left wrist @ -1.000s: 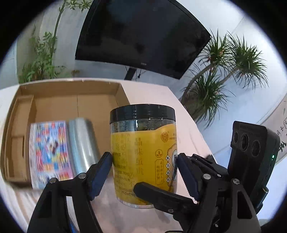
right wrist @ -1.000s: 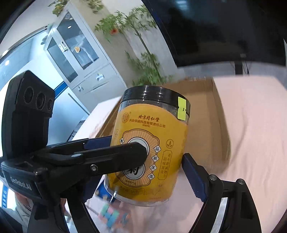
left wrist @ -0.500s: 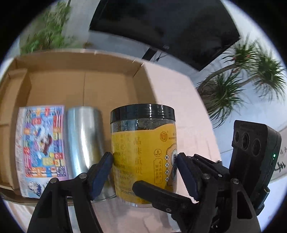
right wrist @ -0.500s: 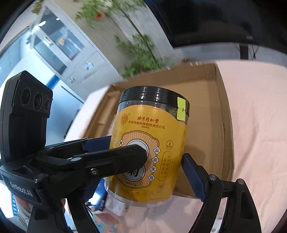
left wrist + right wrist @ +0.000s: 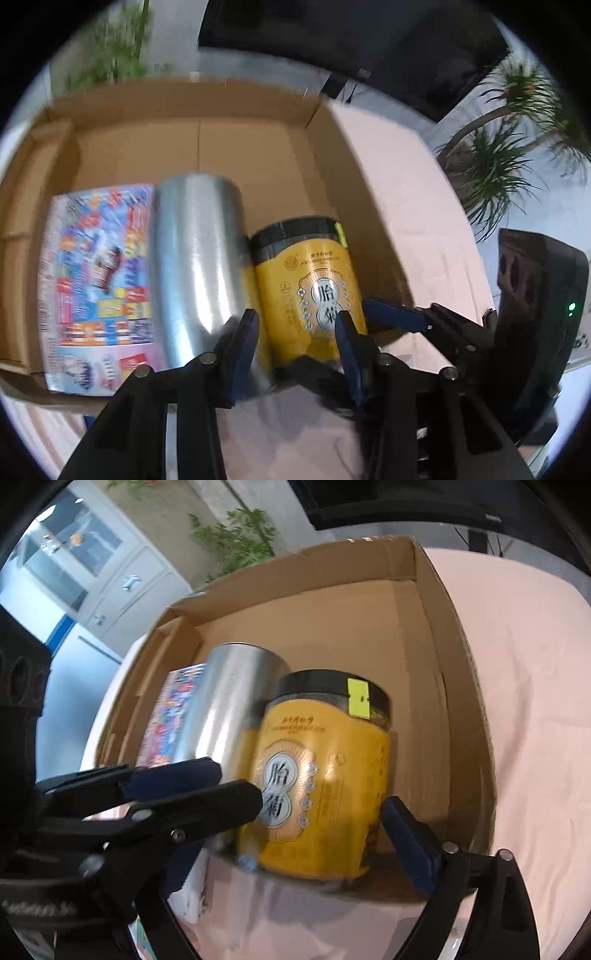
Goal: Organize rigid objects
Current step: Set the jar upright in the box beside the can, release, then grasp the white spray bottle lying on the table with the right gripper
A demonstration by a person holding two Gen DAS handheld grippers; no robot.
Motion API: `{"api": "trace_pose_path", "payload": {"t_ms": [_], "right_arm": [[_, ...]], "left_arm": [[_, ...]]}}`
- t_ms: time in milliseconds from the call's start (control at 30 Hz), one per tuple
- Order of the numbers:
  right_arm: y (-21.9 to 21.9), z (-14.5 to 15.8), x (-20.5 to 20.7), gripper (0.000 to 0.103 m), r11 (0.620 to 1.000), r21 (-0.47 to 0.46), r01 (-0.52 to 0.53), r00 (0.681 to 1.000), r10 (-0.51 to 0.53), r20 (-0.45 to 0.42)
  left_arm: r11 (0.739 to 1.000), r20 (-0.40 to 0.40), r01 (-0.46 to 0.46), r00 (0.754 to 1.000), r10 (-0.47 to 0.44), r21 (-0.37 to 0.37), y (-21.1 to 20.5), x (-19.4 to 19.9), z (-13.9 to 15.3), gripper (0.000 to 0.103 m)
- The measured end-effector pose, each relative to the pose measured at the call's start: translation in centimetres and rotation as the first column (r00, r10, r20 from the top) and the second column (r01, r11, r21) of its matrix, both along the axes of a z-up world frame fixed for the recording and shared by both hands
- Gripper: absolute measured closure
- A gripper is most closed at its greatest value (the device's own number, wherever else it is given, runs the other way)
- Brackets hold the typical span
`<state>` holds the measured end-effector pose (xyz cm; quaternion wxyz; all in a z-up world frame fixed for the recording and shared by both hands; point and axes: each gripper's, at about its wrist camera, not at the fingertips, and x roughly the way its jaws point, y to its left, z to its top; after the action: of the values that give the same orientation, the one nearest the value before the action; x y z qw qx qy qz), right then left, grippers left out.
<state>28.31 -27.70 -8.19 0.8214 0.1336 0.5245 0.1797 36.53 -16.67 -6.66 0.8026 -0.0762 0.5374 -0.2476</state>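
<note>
A yellow-labelled jar with a black lid lies inside the cardboard box, next to a silver can and a colourful packet. My left gripper has its blue pads on either side of the jar's base. My right gripper also stands around the jar, its right pad slightly apart from it. The right gripper's finger shows in the left wrist view, and the left gripper's arm crosses the right wrist view.
The box sits on a pink cloth. A black screen and potted plants stand behind. A grey cabinet is at the far left. Colourful items lie on the cloth below the grippers.
Both grippers carried the jar forward and down into the box, tipping it on its side beside the silver can. Both pairs of jaws now look looser on the jar.
</note>
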Motion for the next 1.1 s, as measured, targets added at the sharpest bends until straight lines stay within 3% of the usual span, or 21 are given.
{"api": "trace_pose_path", "payload": {"t_ms": [100, 133, 167, 200, 267, 333, 400, 433, 533, 600, 700, 800, 867, 933, 1000, 1100], "right_arm": [[-2.0, 3.0, -4.8, 0.009, 0.998, 0.002, 0.060, 0.986, -0.059, 0.158], [-2.8, 3.5, -6.4, 0.009, 0.997, 0.005, 0.082, 0.978, -0.082, 0.194], [-4.0, 3.7, -8.6, 0.006, 0.994, 0.007, 0.113, 0.968, -0.112, 0.227], [-5.0, 3.6, -10.3, 0.004, 0.991, -0.004, 0.137, 0.963, -0.132, 0.236], [-6.7, 1.7, -13.5, 0.004, 0.979, -0.070, 0.190, 0.966, -0.174, 0.192], [-8.0, -0.6, -15.2, 0.010, 0.968, -0.112, 0.224, 0.972, -0.214, 0.099], [-8.0, -2.9, -17.0, 0.029, 0.971, -0.114, 0.212, 0.977, -0.211, 0.018], [-7.6, -3.5, -17.6, 0.031, 0.971, -0.127, 0.201, 0.979, -0.202, 0.006], [-5.5, -4.4, -19.2, 0.038, 0.959, -0.229, 0.166, 0.986, -0.161, 0.040], [-4.2, -3.9, -19.9, 0.061, 0.964, -0.241, 0.110, 0.992, -0.092, 0.084], [-1.1, -2.8, -21.7, 0.076, 0.965, -0.245, -0.099, 0.971, 0.148, 0.189], [2.2, -2.3, -23.2, 0.076, 0.922, -0.239, -0.304, 0.912, 0.354, 0.205], [3.6, -2.1, -24.3, 0.074, 0.896, -0.288, -0.339, 0.889, 0.405, 0.212], [3.4, -1.8, -25.0, 0.062, 0.903, -0.294, -0.313, 0.901, 0.380, 0.208], [2.9, -1.8, -24.4, 0.028, 0.939, -0.253, -0.232, 0.939, 0.284, 0.193], [2.1, -2.3, -23.5, 0.026, 0.979, -0.105, -0.176, 0.975, 0.188, 0.120]], "left_arm": [[1.000, 0.213, 0.004, 0.977, -0.004, 0.003, 1.8, -4.5, 3.4, 0.058], [1.000, 0.251, -0.004, 0.968, 0.003, 0.003, 2.2, -5.7, 3.8, 0.045], [1.000, 0.279, -0.017, 0.960, 0.016, 0.000, 2.7, -7.0, 4.1, 0.022], [0.999, 0.293, -0.042, 0.955, 0.042, -0.005, 3.4, -8.5, 4.0, 0.016], [0.998, 0.269, -0.055, 0.961, 0.059, -0.026, 4.2, -9.9, 3.2, 0.015], [0.999, 0.210, -0.027, 0.977, 0.033, -0.032, 4.3, -10.7, 1.8, 0.015], [1.000, 0.188, -0.001, 0.982, 0.004, -0.013, 4.4, -11.6, 0.6, 0.015], [1.000, 0.193, 0.029, 0.981, -0.029, 0.001, 4.0, -11.9, 0.4, 0.016], [0.993, 0.218, 0.118, 0.969, -0.119, 0.018, 3.0, -12.9, 0.7, 0.017], [0.981, 0.221, 0.192, 0.957, -0.187, -0.001, 2.5, -13.6, 1.0, 0.017], [0.961, 0.200, 0.274, 0.944, -0.261, -0.042, 1.5, -13.8, 0.8, 0.017], [0.944, 0.151, 0.325, 0.938, -0.313, -0.056, 0.0, -13.2, -0.3, 0.019], [0.938, 0.125, 0.343, 0.934, -0.335, -0.050, -0.8, -12.5, -1.2, 0.021], [0.932, 0.108, 0.363, 0.927, -0.359, -0.016, -1.7, -11.6, -2.4, 0.022], [0.930, 0.076, 0.364, 0.927, -0.366, 0.042, -2.4, -10.5, -3.7, 0.032], [0.943, -0.044, 0.315, 0.949, -0.312, 0.110, -2.4, -8.2, -6.4, 0.051]]}}
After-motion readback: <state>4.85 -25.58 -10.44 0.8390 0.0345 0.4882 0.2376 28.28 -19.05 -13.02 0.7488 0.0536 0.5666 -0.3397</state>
